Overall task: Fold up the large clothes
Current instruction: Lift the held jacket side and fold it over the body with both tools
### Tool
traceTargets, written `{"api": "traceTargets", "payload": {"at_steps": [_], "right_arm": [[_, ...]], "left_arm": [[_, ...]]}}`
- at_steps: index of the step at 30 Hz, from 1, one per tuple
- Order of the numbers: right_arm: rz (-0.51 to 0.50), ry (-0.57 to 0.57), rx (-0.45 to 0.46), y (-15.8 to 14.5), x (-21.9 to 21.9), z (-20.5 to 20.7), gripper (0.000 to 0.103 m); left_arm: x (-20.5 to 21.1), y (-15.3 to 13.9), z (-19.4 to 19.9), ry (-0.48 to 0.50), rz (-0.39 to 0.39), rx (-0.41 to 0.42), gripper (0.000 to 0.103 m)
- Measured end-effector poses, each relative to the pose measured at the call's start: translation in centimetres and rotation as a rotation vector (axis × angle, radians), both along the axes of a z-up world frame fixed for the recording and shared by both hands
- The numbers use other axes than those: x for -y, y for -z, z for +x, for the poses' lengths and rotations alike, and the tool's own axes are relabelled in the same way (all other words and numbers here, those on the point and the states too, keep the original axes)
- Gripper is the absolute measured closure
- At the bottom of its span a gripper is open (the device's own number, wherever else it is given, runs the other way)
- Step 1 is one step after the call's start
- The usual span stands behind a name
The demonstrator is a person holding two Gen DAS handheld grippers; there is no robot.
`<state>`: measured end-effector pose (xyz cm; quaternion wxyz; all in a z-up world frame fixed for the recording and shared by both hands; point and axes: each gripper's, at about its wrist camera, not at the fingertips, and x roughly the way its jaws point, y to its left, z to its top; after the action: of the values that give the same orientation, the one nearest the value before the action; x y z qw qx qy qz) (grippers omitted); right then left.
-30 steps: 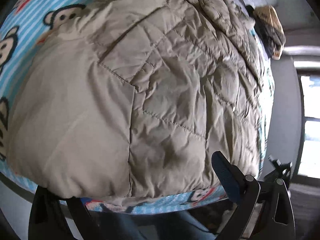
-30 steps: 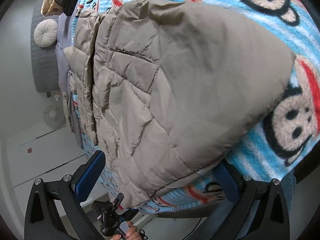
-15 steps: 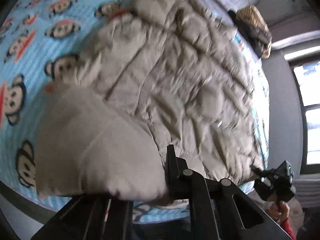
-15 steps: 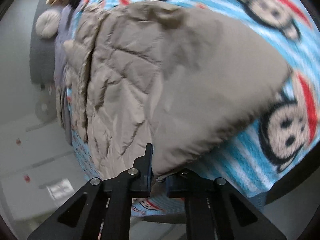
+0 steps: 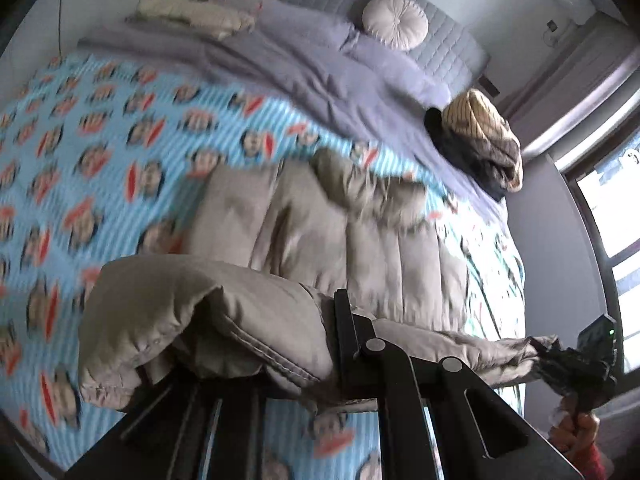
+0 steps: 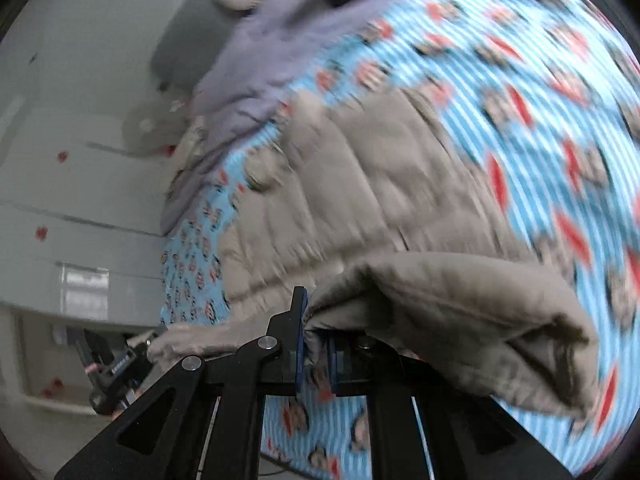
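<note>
A beige quilted jacket (image 5: 360,232) lies on a blue blanket printed with monkeys (image 5: 100,140). Its near hem is lifted off the bed and hangs stretched between both grippers. My left gripper (image 5: 326,344) is shut on one end of the hem, with a folded corner of fabric bulging to its left. My right gripper (image 6: 316,344) is shut on the other end, the cloth pinched between its blue pads (image 6: 300,344). The right gripper (image 5: 576,364) also shows at the far right of the left wrist view. In the right wrist view the jacket (image 6: 380,184) is blurred.
A purple duvet (image 5: 304,64) and a round cushion (image 5: 396,20) lie at the grey headboard. A pile of dark and tan clothes (image 5: 480,140) sits by the bed's right edge, near a window (image 5: 612,216). White drawers (image 6: 60,200) stand beside the bed.
Both grippers went from open at the jacket's hem to shut on it. They then rose with the hem, and both views now take in the far end of the bed.
</note>
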<state>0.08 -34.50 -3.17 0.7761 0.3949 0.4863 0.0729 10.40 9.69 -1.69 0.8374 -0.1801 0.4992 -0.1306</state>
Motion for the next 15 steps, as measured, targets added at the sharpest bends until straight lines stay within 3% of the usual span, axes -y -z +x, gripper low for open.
{"api": "traceTargets", "payload": {"at_steps": [4, 7, 10, 15], "right_arm": [[-0.008, -0.010, 0.029, -1.1, 0.9, 7.3, 0.094], [-0.016, 0.001, 0.018, 0.0, 0.7, 11.9, 0.094], [-0.049, 0.027, -0.028, 3.3, 0.3, 15.6, 0.094], [-0.079, 0.083, -0.112, 8.6, 0.6, 19.3, 0.094]], "left_arm": [[1.3, 1.0, 6.3, 0.001, 0.067, 0.015, 0.089], [1.7, 4.1, 10.8, 0.030, 0.117, -0.029, 0.089], [2.1, 8.6, 15.2, 0.071, 0.153, -0.117, 0.089], [2.7, 13.8, 19.1, 0.103, 0.136, -0.209, 0.089]]}}
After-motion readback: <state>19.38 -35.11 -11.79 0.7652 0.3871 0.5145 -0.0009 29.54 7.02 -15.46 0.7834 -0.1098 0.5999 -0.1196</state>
